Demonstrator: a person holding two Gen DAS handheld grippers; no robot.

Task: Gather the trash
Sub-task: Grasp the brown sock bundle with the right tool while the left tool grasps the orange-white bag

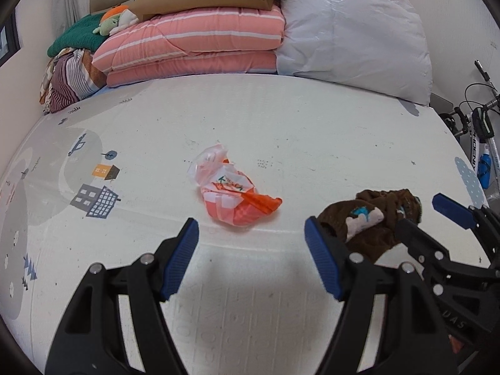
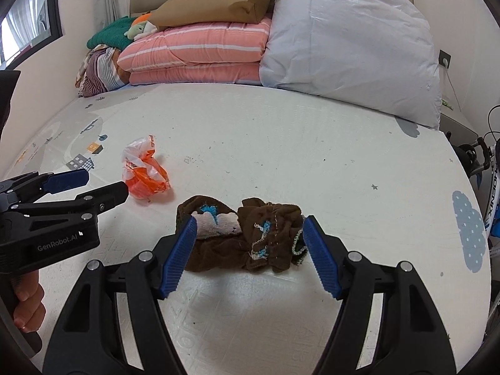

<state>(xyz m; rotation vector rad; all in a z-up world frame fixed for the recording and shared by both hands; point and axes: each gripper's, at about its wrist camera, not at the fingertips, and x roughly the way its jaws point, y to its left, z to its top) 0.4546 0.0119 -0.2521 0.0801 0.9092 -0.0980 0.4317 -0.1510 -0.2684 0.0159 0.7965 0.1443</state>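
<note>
We hold our left gripper (image 1: 251, 234) above the white play mat (image 1: 281, 118), and its two blue fingers (image 1: 182, 256) are spread wide with nothing between them. The crumpled orange and white plastic bag (image 1: 232, 192) lies flat on the mat just in front of this gripper, a little past the fingertips, and it does not touch them.

Our right gripper (image 2: 248, 237) is also spread wide. Its fingers (image 2: 318, 256) stand on both sides of a crumpled brown sock (image 2: 240, 236) with a white and light blue pattern, which lies on the mat. We cannot tell if the fingertips already touch the cloth, but they do not squeeze it.

In the right wrist view the bag (image 2: 145, 172) is to the left of the sock and apart from it.

At the far edge of the mat we see folded pink striped blankets (image 1: 193, 40) and, beside them, a big pale bag of bedding (image 1: 353, 31).
</note>
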